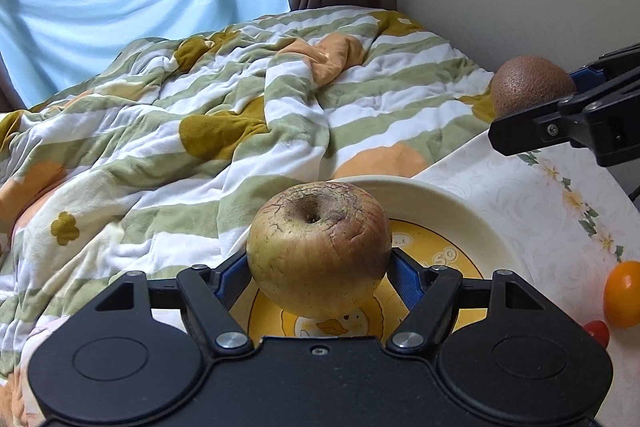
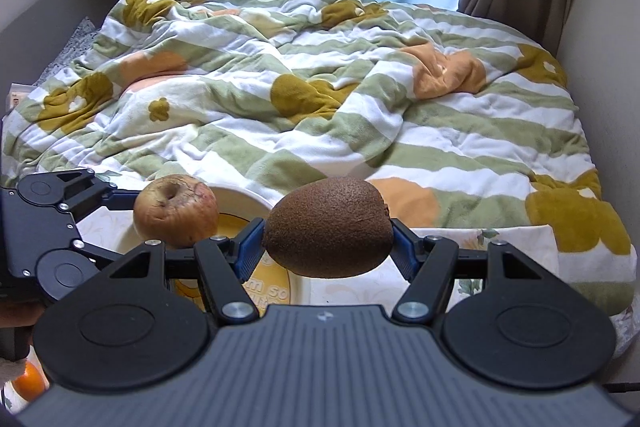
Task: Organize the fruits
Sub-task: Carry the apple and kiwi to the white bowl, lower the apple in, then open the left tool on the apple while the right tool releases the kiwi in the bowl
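Observation:
My left gripper (image 1: 319, 267) is shut on a wrinkled yellow-red apple (image 1: 319, 249) and holds it above a cream plate (image 1: 460, 211) with a yellow printed centre. The same apple (image 2: 176, 209) shows at the left of the right wrist view, with the left gripper (image 2: 120, 203) around it. My right gripper (image 2: 326, 245) is shut on a brown kiwi (image 2: 328, 227), held just right of the plate (image 2: 240, 197) over the table edge. In the left wrist view the kiwi (image 1: 530, 83) hangs at the upper right in the right gripper (image 1: 560, 115).
An orange fruit (image 1: 622, 293) and a small red tomato (image 1: 597, 331) lie on the flowered tablecloth (image 1: 540, 195) right of the plate. Another orange fruit (image 2: 28, 381) shows at the lower left. Beyond the table is a bed with a striped quilt (image 2: 320, 87), curtains behind.

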`<control>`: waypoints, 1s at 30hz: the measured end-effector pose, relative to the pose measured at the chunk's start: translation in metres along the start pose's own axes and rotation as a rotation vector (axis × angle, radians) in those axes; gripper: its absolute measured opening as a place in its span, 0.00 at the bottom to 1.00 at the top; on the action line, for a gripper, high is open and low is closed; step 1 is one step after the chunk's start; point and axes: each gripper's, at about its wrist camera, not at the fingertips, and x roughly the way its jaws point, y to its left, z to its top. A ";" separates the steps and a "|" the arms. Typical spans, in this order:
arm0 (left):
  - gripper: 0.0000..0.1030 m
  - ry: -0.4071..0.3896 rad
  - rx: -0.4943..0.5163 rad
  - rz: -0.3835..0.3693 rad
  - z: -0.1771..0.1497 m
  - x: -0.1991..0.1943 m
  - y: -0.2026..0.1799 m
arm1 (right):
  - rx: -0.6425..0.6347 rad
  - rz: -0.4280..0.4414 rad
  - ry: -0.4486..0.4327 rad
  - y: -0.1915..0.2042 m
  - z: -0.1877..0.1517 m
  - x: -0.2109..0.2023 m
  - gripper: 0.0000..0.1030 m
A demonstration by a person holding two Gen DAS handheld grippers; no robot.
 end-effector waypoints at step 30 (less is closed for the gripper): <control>1.00 -0.026 -0.144 0.122 -0.038 -0.085 0.034 | -0.174 0.096 0.048 0.035 -0.026 0.016 0.78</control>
